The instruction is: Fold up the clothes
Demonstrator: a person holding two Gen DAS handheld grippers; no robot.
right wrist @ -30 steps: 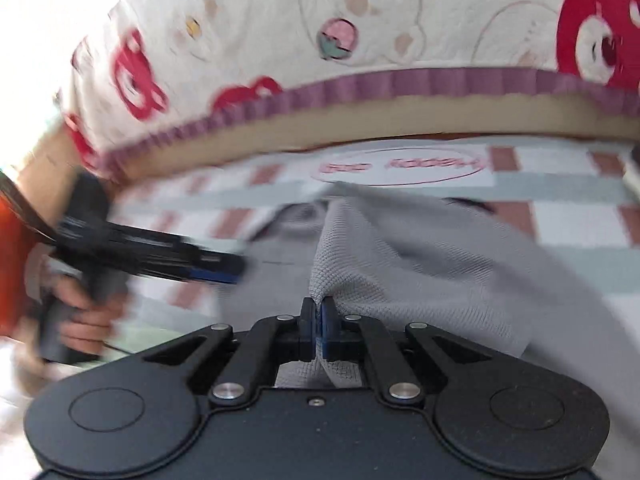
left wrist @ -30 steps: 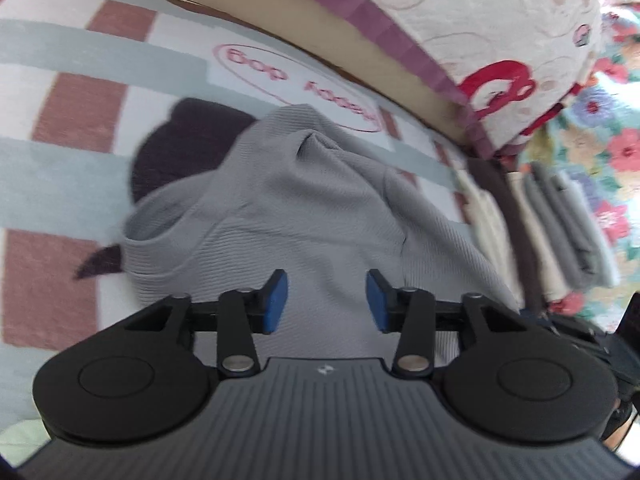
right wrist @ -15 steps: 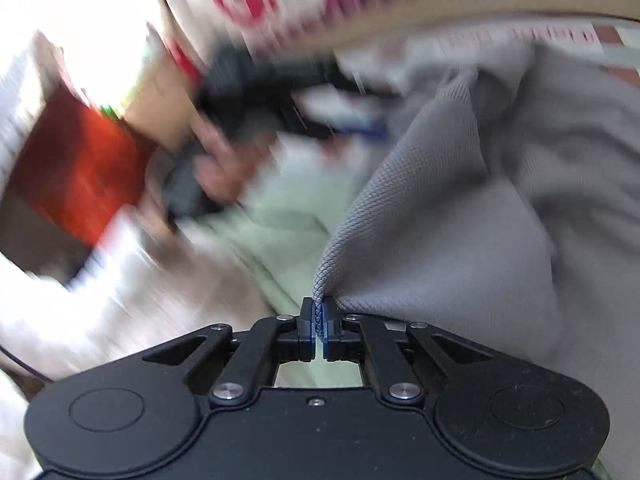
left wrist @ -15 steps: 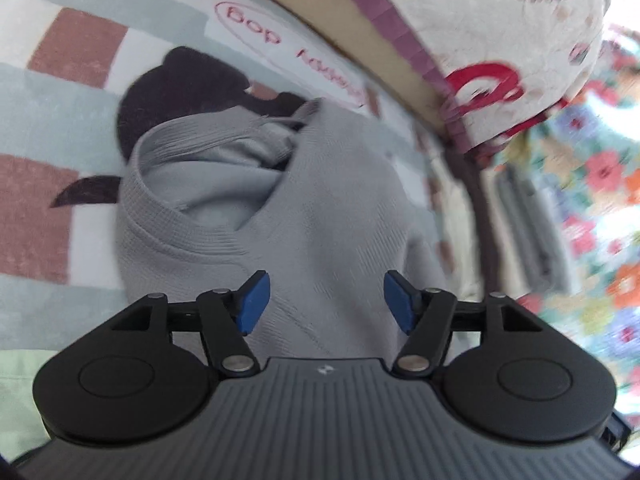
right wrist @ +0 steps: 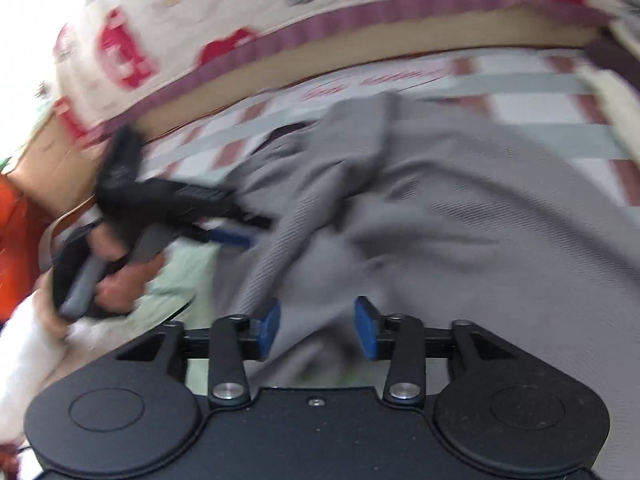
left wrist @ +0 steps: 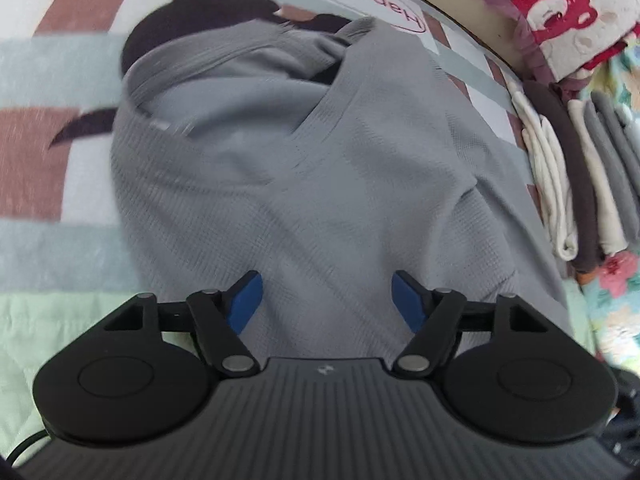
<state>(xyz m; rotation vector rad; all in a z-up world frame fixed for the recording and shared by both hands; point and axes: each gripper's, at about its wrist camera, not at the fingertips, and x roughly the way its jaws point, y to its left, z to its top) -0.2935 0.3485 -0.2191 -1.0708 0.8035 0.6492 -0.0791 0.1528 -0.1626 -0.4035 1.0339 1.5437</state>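
Grey waffle-knit garment [left wrist: 320, 184] is spread, rumpled, on a striped fleece blanket [left wrist: 48, 208] (folded stack [left wrist: 568, 184] at 3 o'clock). Left gripper [left wrist: 327, 300] jaws are opening over the knit, nothing pinched. Right gripper [right wrist: 317, 328] jaws are opening too, blue pads clear of the cloth.

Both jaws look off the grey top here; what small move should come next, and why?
Probably bring the left gripper down onto the near edge of the grey top and close. Both sets of jaws are opening with nothing pinched, right gripper included, and the top lies rumpled, only partly folded.
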